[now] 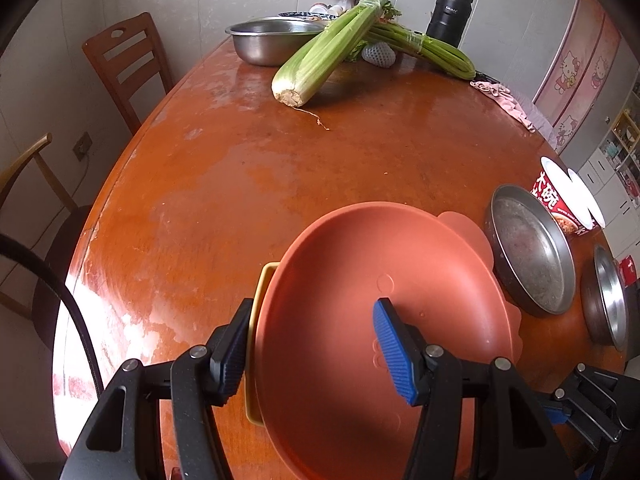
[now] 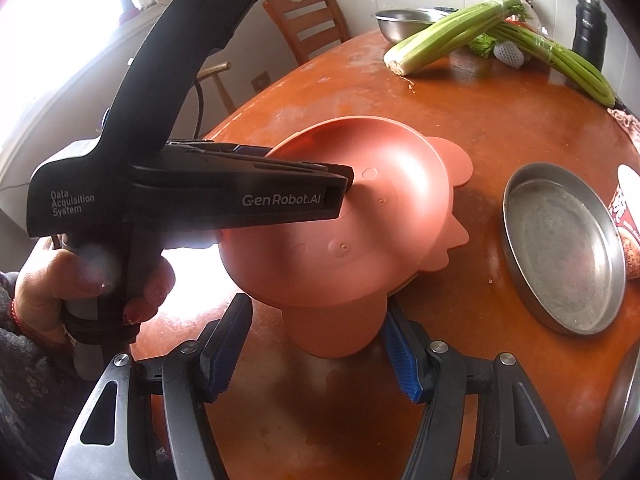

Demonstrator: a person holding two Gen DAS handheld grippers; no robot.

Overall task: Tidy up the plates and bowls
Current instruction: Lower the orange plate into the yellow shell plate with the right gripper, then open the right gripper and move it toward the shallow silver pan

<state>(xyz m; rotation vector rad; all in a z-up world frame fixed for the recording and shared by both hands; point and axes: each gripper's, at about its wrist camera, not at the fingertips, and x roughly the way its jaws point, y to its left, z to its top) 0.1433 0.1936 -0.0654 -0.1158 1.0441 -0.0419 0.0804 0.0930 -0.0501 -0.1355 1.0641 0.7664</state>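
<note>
A terracotta plastic bowl with ear-shaped tabs [image 1: 360, 280] sits on a yellow plate [image 1: 260, 300] near the table's front. My left gripper [image 1: 312, 356] is open: its left finger is outside the rim and its blue-padded right finger [image 1: 394, 352] is inside the bowl. In the right wrist view the same bowl [image 2: 360, 220] is tilted, with the left gripper [image 2: 344, 188] reaching in. My right gripper [image 2: 316, 352] is open, its fingers on either side of the bowl's near tab. Two steel pans [image 1: 528, 252] [image 1: 608, 300] lie to the right.
A steel bowl [image 1: 268, 38], celery bunches [image 1: 332, 48], a black flask [image 1: 448, 16] and flowers stand at the table's far edge. A red instant-noodle cup [image 1: 560, 196] is at the right edge, with a pink cloth [image 1: 504, 98] further back. Wooden chairs [image 1: 124, 64] are at the left.
</note>
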